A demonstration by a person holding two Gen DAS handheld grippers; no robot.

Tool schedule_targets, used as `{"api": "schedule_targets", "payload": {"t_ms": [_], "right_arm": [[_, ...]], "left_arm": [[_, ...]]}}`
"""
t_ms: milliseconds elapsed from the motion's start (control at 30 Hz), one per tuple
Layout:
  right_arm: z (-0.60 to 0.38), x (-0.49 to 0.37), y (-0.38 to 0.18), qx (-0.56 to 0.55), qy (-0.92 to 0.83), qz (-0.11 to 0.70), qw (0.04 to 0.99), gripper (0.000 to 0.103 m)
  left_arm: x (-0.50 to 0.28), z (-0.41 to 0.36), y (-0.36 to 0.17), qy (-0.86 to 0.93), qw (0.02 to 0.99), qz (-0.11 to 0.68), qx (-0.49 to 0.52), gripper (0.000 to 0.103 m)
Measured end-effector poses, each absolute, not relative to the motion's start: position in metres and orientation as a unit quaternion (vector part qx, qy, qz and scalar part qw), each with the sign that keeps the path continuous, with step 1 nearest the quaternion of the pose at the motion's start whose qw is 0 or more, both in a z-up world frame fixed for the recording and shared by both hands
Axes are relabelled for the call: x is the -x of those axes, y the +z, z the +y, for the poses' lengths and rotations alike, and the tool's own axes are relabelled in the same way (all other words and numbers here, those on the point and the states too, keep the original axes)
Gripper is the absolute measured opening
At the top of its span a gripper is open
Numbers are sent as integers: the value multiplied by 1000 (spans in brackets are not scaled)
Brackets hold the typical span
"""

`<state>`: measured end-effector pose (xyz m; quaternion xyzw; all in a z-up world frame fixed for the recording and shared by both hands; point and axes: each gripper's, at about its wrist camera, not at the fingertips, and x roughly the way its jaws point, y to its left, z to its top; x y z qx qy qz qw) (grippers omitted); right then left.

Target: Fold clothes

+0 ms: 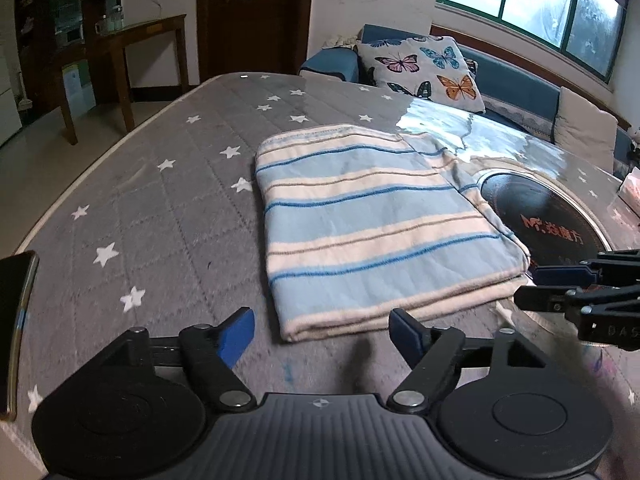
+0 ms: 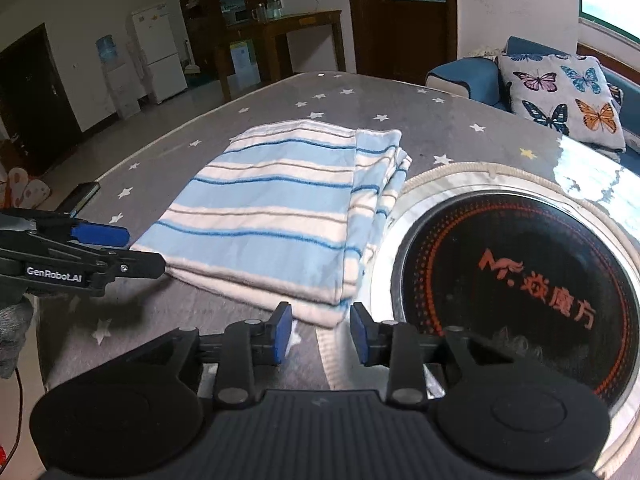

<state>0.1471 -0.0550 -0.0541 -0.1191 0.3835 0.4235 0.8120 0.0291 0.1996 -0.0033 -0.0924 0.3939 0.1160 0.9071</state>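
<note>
A light blue and white striped cloth (image 1: 372,224) lies folded into a flat rectangle on the grey star-patterned table cover (image 1: 168,208). It also shows in the right wrist view (image 2: 276,216). My left gripper (image 1: 322,330) is open and empty, just short of the cloth's near left corner. My right gripper (image 2: 320,334) is open and empty at the cloth's near right corner. The left gripper also shows in the right wrist view (image 2: 140,250), and the right gripper in the left wrist view (image 1: 528,288), both beside the cloth's near edge.
A round black induction cooktop (image 2: 516,292) with orange lettering is set into the table, right of the cloth. A dark phone (image 1: 16,320) lies at the table's left edge. A blue sofa with a butterfly cushion (image 1: 424,68) stands behind the table.
</note>
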Motion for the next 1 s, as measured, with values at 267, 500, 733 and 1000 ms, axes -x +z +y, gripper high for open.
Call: {"api": "schedule_targets", "payload": {"t_ms": [267, 500, 733, 1000], "right_arm": [[-61, -129, -60, 112, 423, 380, 815, 56], [-68, -114, -65, 107, 418, 380, 818, 70], [-72, -101, -64, 112, 416, 370, 823, 82], [-74, -91, -63, 112, 401, 360, 835, 96]], "left_arm": [[-16, 188, -5, 125, 908, 389, 93, 94], [-6, 178, -5, 124, 915, 373, 94, 103], [-1, 169, -6, 128, 919, 362, 90, 103], [2, 161, -7, 147, 915, 367, 79, 103]]}}
